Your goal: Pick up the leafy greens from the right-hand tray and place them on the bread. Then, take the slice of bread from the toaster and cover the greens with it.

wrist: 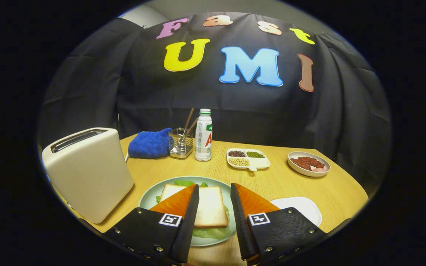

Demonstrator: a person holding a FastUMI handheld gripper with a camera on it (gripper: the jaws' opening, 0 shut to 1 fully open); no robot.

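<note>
A slice of white bread (210, 206) lies on top of leafy greens (213, 232) on a pale green plate (150, 197), with green leaf edges showing at the far side (183, 183) and the near side. My gripper (215, 188) hovers above the plate, open, with nothing between its fingers; the bread shows through the gap. A cream toaster (87, 170) stands left of the plate, its top slots (73, 140) showing no bread. Right of the plate lies a white tray (303, 207), bare where it shows.
Toward the back of the wooden table (290, 181) are a blue mitt (150, 144), a wire holder with utensils (181, 142), a white bottle (203, 136), a divided dish of beans (248, 158) and a bowl of red meat (308, 163).
</note>
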